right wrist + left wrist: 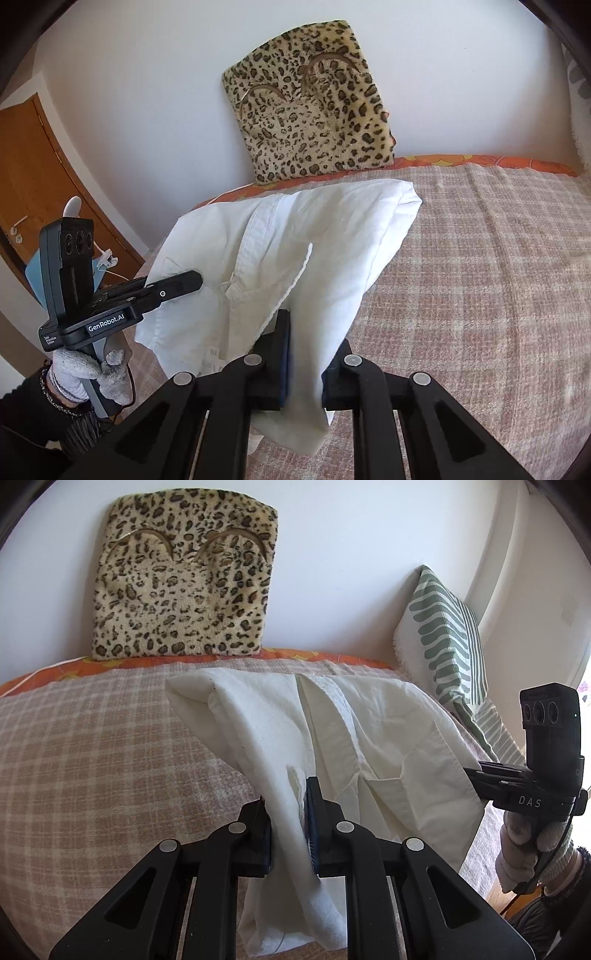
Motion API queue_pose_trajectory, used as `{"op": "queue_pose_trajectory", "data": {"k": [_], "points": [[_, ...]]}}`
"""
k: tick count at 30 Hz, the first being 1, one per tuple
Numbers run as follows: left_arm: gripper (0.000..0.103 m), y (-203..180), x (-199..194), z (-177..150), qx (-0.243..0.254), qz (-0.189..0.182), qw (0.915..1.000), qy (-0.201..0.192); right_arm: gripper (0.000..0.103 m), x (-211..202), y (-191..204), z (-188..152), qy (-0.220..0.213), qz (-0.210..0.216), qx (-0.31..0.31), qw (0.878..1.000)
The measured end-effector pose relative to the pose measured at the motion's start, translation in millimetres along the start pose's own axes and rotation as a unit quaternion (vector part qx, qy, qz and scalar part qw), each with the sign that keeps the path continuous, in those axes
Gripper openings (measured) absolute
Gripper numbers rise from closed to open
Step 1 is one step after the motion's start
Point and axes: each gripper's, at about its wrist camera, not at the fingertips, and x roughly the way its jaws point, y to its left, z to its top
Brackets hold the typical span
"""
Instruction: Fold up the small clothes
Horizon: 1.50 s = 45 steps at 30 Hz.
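Two grippers are each pinching the same white garment point(354, 716), lifting its near side off the bed point(92, 746). Left gripper point(290, 834) is clamping a bunched fold of the white cloth between its pads, with loose fabric hanging down below the fingers. Right gripper point(304, 365) is doing the same on another bunch of the cloth, its pads pressing on the fabric and a tail of it drooping beneath. In the right wrist view the left gripper point(192, 278) is showing side on, its tip lying against the garment's edge, held by a hand in a light knit glove point(92, 373) with a dark sleeve point(33, 424) behind. In the left wrist view the right gripper point(476, 771) is reaching in from the right edge of the picture, its tip hidden behind the cloth, with a gloved hand point(532, 842) holding it.

Garment is stretching from the grippers back toward the far edge of the bed, its far part resting on the checked blanket point(480, 277); a placket strip and a pocket flap are showing. Leopard-print cushion point(184, 579) is leaning on the white wall point(351, 572) at the bed's far edge. Green-striped pillow point(443, 638) is standing at the far right corner. Orange sheet point(48, 675) is peeking out along the far edge. Wooden door point(33, 177) is showing at the left in the right wrist view.
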Motion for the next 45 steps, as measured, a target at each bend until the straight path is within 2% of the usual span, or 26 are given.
{"op": "queue_pose_trajectory", "data": {"k": [8,17,23,29,31,33,34,35,36,37,39,45], "points": [[0.013,-66.2,58.7,30.9,0.016,-0.038,0.9991,0.002,0.01,-31.3,-81.1,12.5,-0.014,-0.033,0.028,0.999],[0.013,-122.1,137.1,50.7,0.006,-0.073,0.9971,0.02,0.01,-49.4,-170.7,32.2,-0.013,-0.082,0.036,0.996],[0.013,-154.5,179.9,53.8,0.002,-0.085,0.9958,0.033,0.01,-57.5,-218.3,42.1,-0.002,-0.119,0.041,0.992],[0.013,-167.6,197.2,51.7,0.011,-0.075,0.996,0.047,0.011,-54.8,-243.0,44.5,0.009,-0.153,0.039,0.987],[0.015,-168.8,198.2,51.8,0.018,-0.066,0.9963,0.052,0.014,-50.7,-246.9,45.0,0.014,-0.175,0.038,0.984],[0.019,-169.7,199.4,53.0,0.024,-0.052,0.9964,0.062,0.025,-46.8,-249.2,45.2,0.02,-0.205,0.039,0.978],[0.025,-169.8,198.6,53.2,0.027,-0.045,0.9964,0.067,0.026,-45.7,-249.8,45.0,0.022,-0.223,0.038,0.974],[0.037,-169.7,197.3,53.4,0.031,-0.037,0.9963,0.072,0.032,-46.9,-249.8,44.8,0.02,-0.241,0.036,0.97],[0.044,-168.6,195.5,53.1,0.034,-0.031,0.9962,0.074,0.039,-48.8,-249.2,45.3,0.017,-0.252,0.035,0.967],[0.052,-167.6,191.5,52.8,0.037,-0.027,0.9965,0.07,0.041,-52.6,-249.3,45.9,0.012,-0.26,0.038,0.965],[0.053,-164.6,180.7,52.6,0.045,-0.018,0.9974,0.054,0.053,-61.6,-247.9,47.5,-0.005,-0.271,0.048,0.961],[0.06,-166.6,155.8,56.3,0.052,-0.02,0.9979,0.033,0.06,-80.7,-232.7,48.1,-0.033,-0.279,0.055,0.958]]}}
